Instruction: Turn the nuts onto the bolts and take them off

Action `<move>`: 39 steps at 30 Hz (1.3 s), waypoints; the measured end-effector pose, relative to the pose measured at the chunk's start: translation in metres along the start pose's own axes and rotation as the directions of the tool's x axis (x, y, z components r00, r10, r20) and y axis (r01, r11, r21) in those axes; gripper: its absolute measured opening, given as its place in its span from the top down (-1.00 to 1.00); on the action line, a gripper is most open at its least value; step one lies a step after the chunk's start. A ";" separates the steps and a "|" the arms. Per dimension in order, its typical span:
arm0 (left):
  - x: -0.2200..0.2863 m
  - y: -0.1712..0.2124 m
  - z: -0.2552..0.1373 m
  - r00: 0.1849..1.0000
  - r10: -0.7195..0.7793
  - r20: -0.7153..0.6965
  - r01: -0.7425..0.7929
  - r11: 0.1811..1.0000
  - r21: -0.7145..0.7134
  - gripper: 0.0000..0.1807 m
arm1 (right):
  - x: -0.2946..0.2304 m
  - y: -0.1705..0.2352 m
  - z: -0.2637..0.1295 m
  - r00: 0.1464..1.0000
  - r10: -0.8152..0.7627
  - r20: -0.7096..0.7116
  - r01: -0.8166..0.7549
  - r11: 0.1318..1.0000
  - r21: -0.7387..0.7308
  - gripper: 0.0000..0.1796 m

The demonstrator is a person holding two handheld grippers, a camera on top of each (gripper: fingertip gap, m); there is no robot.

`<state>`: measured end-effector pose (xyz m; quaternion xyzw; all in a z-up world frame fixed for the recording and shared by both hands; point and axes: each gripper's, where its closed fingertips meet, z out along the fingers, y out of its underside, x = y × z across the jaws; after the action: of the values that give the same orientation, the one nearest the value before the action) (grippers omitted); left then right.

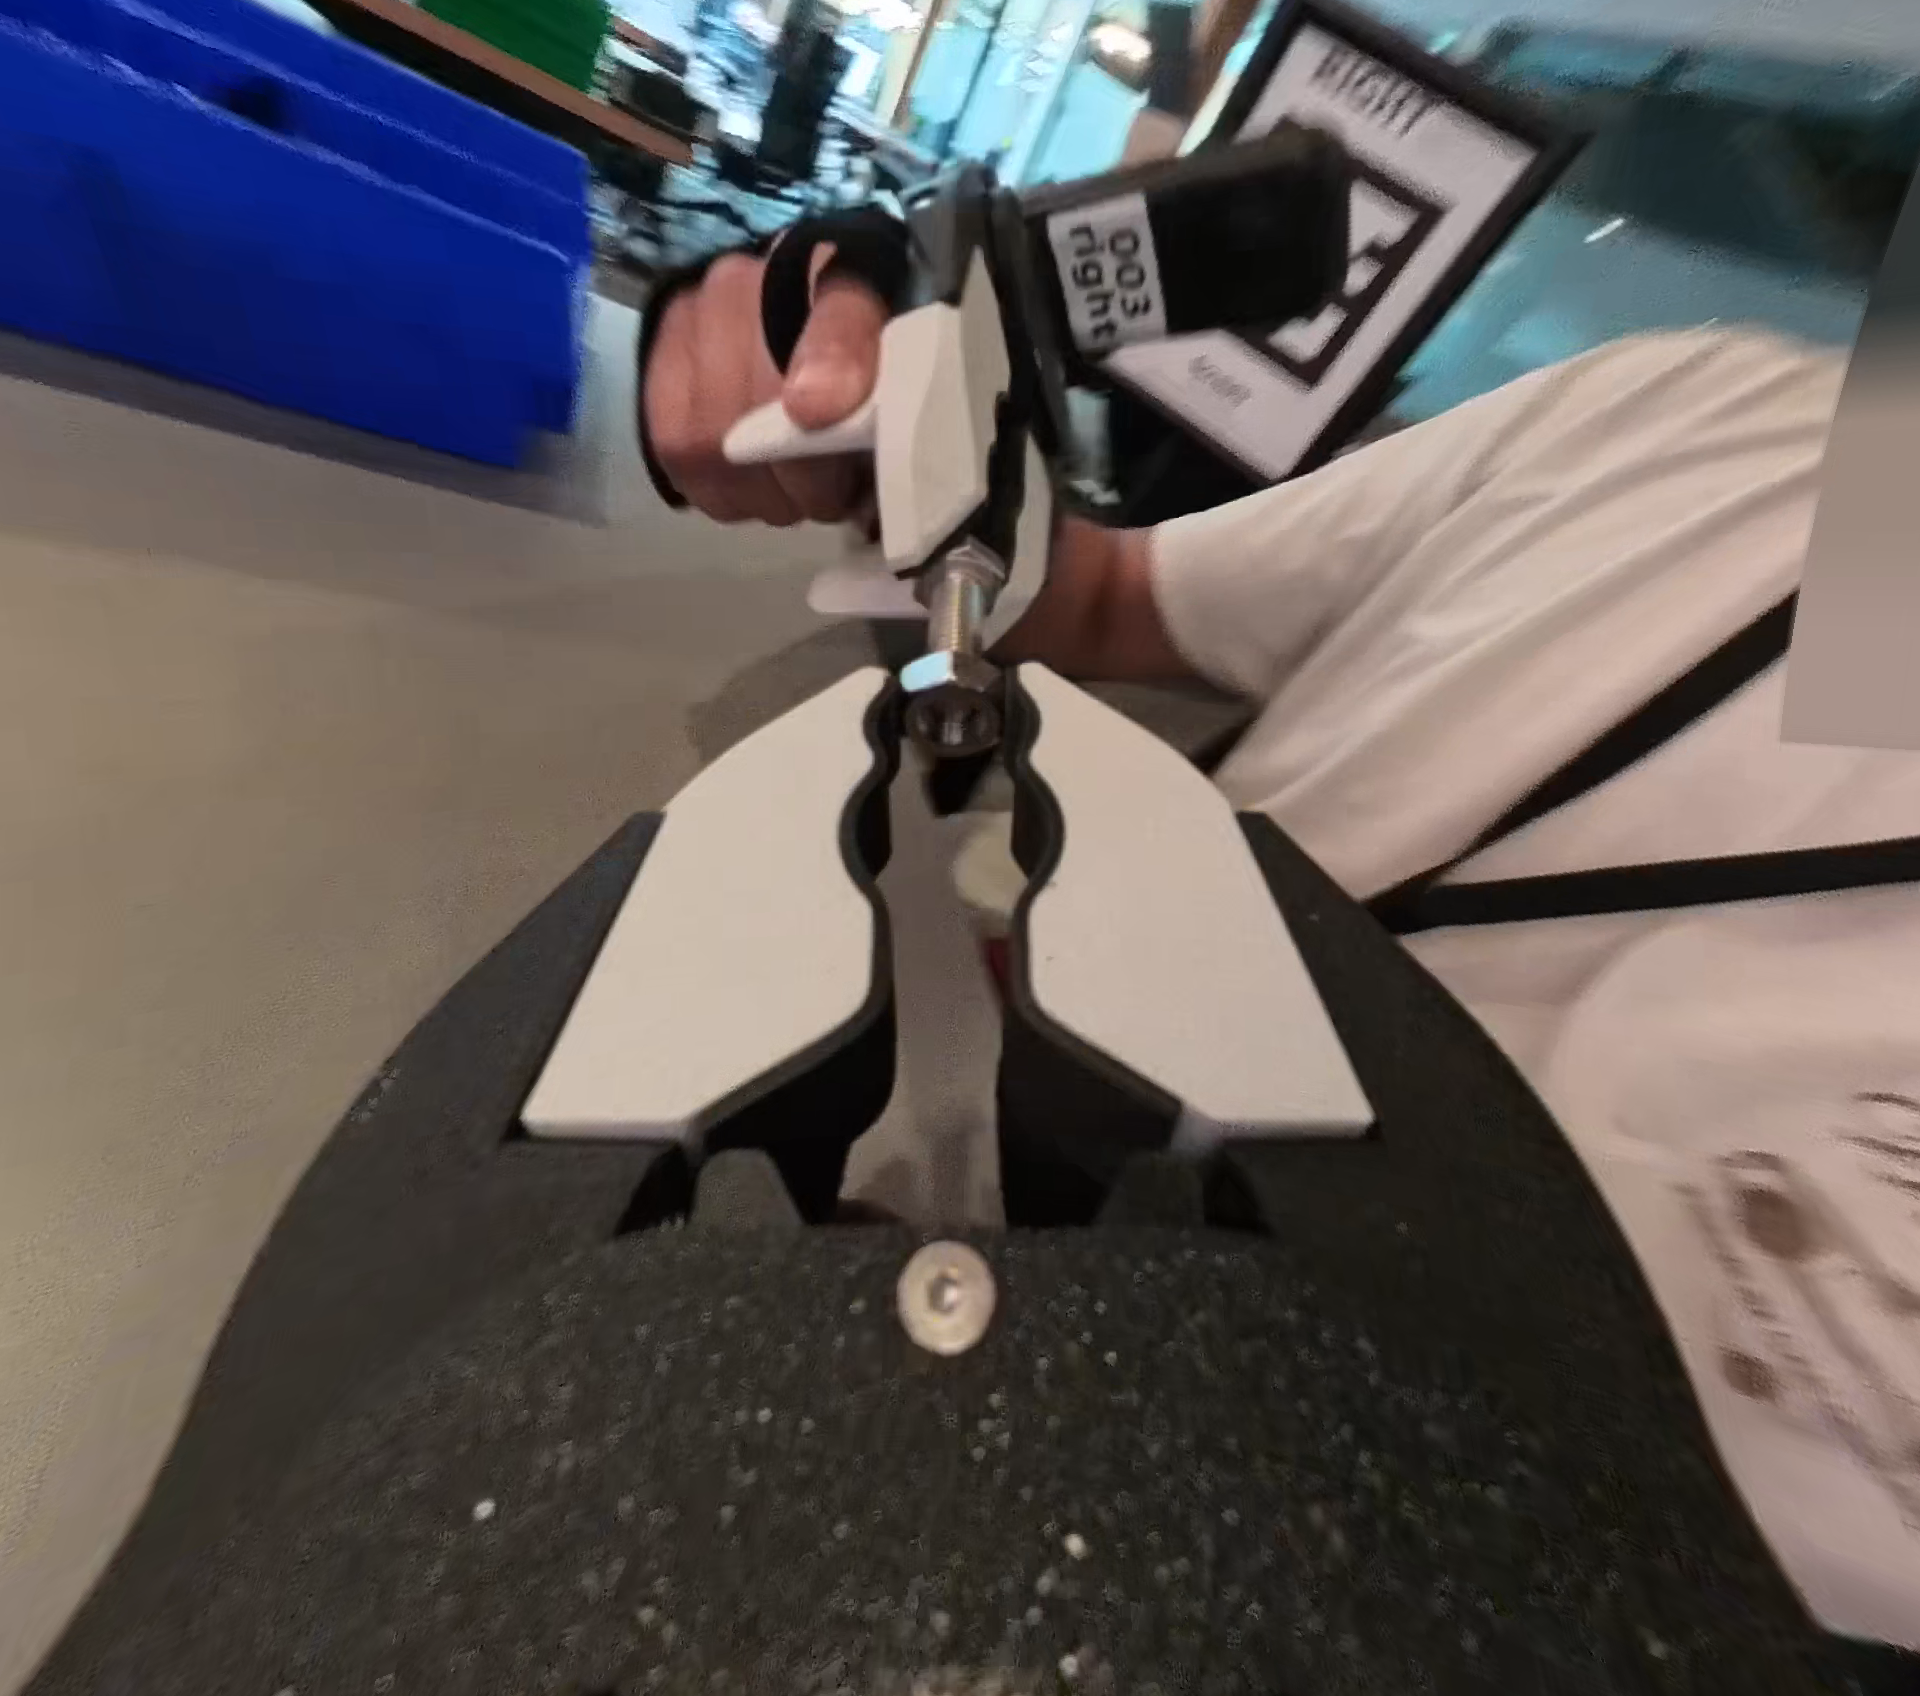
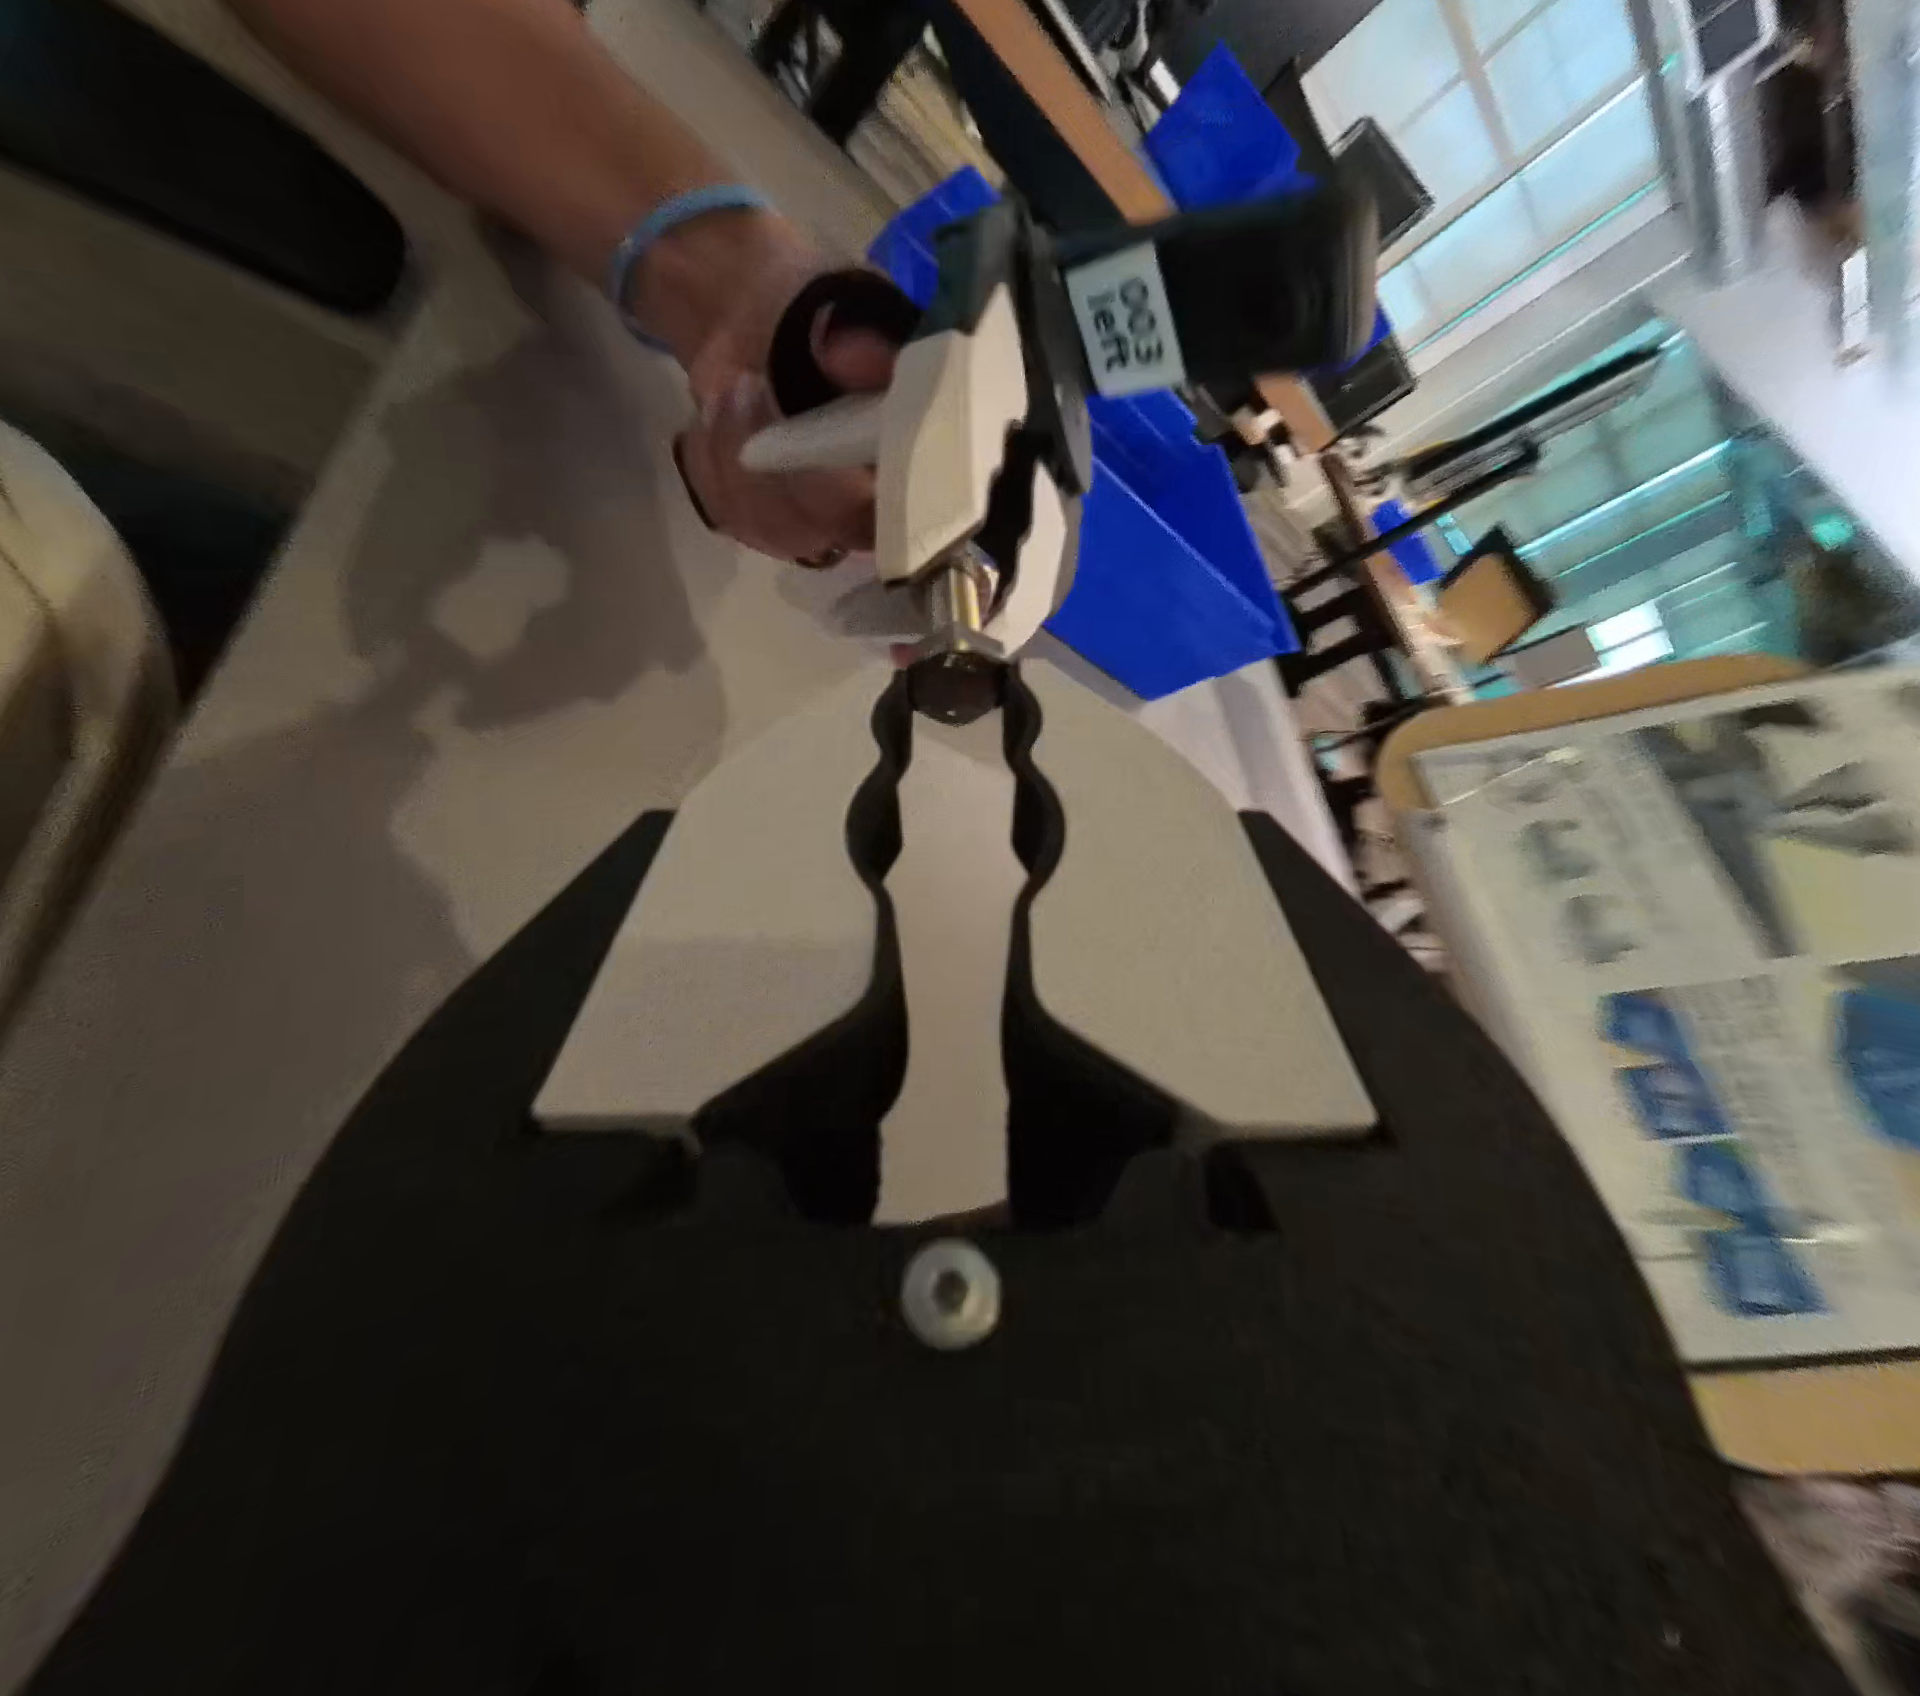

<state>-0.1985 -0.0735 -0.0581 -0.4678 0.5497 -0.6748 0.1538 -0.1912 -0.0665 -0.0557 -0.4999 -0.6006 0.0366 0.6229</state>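
Silver threaded steel bolt (image 1: 948,623), mid-frame above the pale matte tabletop (image 1: 312,763). The left hand-held gripper (image 1: 948,716) was clamped on its near end and the right hand-held gripper (image 2: 951,696) on the silver hexagonal nut (image 1: 966,574). Step judged: turning the nut along the thread. The next move called for a steady counter-hold and a fresh regrip.

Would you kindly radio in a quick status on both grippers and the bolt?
Left gripper shut on nut. Right gripper shut on bolt. Nut sits on the bolt's tip, both held in mid-air. Nothing in the way.
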 end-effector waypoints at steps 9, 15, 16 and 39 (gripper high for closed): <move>-0.009 0.007 -0.002 0.959 -0.245 -0.143 0.248 0.969 0.003 0.80 | -0.003 0.011 0.004 0.963 -0.260 -0.068 0.248 0.958 -0.146 0.81; -0.022 -0.003 -0.011 0.983 0.114 0.142 -0.115 0.993 -0.001 0.38 | 0.011 0.017 0.003 0.957 0.290 0.006 -0.290 0.957 0.010 0.81; -0.028 -0.005 -0.014 0.948 0.213 0.234 -0.213 0.977 -0.028 0.38 | 0.014 0.019 0.003 0.924 0.381 0.028 -0.381 0.924 0.031 0.81; -0.022 -0.013 -0.014 0.442 0.764 0.469 -0.707 0.619 -0.342 0.80 | 0.007 0.014 0.009 0.383 0.813 0.438 -0.916 0.397 0.065 0.82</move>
<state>-0.1944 -0.0450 -0.0566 -0.3686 0.6548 -0.3385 0.5664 -0.1882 -0.0499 -0.0618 -0.6267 -0.3280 0.5345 0.4626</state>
